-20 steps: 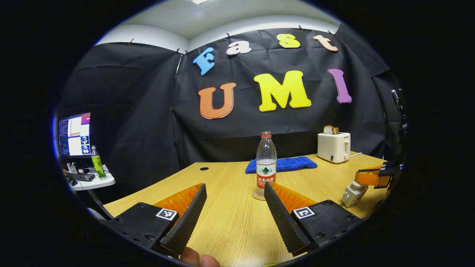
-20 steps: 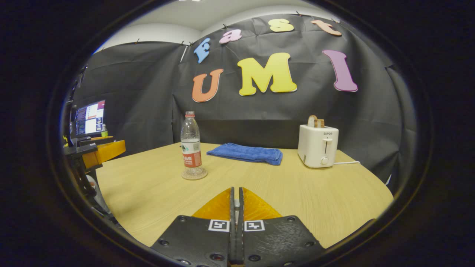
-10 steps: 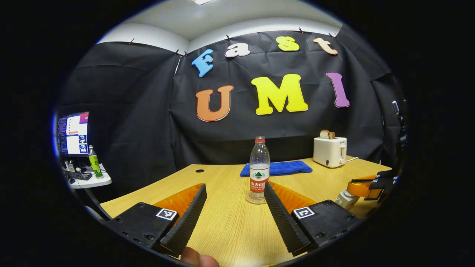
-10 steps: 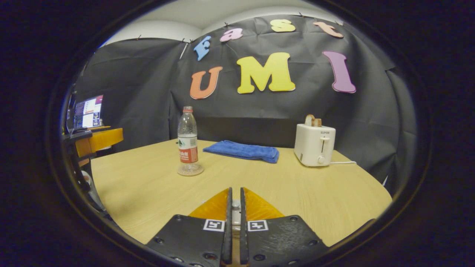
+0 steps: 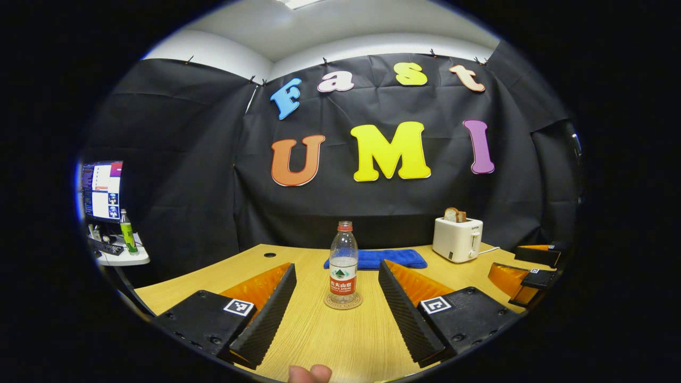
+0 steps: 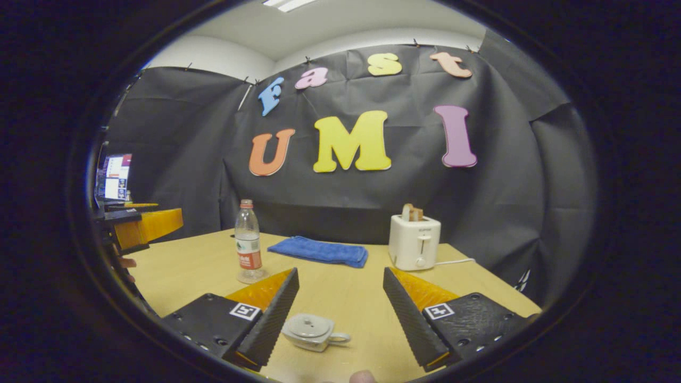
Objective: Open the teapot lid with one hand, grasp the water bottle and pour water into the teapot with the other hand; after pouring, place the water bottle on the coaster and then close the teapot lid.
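Between the spread fingers of the right gripper, at 6 o'clock in the right gripper view, the teapot sits lidded on the table. The left gripper is likewise released, grasping nothing. Beyond, at 12 o'clock, the water bottle stands upright on the coaster; towel and toaster lie farther back.

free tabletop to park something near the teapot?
Bare wood between the small white teapot and the white toaster, and between teapot and the clear water bottle. Crowded at the back: folded blue towel beside the bottle.
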A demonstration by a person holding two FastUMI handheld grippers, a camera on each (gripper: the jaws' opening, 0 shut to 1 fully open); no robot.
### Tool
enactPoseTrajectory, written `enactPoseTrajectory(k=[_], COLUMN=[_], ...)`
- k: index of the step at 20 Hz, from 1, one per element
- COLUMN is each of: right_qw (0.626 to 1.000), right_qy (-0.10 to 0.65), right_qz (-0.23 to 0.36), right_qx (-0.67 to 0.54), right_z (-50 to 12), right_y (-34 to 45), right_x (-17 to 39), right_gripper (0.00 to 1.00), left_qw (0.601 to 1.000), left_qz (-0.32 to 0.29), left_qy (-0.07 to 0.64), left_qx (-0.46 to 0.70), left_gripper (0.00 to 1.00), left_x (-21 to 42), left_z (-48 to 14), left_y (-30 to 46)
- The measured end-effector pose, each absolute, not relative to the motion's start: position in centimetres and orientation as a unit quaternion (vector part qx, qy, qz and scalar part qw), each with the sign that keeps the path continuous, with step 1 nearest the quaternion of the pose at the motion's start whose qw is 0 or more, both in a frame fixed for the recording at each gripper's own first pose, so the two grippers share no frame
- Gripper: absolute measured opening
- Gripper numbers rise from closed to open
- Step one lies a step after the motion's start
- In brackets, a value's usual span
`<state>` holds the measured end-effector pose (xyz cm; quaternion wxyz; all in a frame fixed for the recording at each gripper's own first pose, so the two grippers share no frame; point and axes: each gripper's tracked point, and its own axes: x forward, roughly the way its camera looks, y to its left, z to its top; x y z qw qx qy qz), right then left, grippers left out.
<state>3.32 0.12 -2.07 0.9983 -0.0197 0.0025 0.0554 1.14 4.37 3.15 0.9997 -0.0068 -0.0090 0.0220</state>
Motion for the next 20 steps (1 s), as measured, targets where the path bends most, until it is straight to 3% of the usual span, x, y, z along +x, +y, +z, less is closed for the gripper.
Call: enactPoseTrajectory(k=[5, 11, 12, 13, 20], right_qw=[0.999, 0.999, 0.999, 0.999, 0.998], right_qy=[-0.018, -0.028, -0.026, -0.025, -0.028], right_qz=[-0.003, -0.023, -0.022, -0.021, -0.033], right_qx=[-0.027, -0.028, -0.028, -0.029, -0.034], right_z=[0.8, 2.6, 2.5, 2.5, 2.8], right_y=[-1.9, -1.6, -1.3, -1.0, -0.1], right_x=[0.3, -1.6, -1.8, -1.9, -2.7], right_gripper=[0.97, 0.97, 0.97, 0.97, 0.97], left_qw=[1.000, 0.999, 0.999, 1.000, 1.000], left_qz=[0.021, 0.009, 0.006, 0.003, -0.004], left_qy=[-0.016, -0.028, -0.029, -0.026, -0.005], left_qx=[0.003, 0.013, 0.013, 0.010, 0.004], left_gripper=[0.97, 0.97, 0.92, 0.97, 0.97], left_x=[0.3, -0.4, -0.4, -0.5, -0.4], left_z=[3.5, 4.4, 4.3, 4.3, 3.4], left_y=[3.9, 3.6, 3.6, 3.6, 3.4])
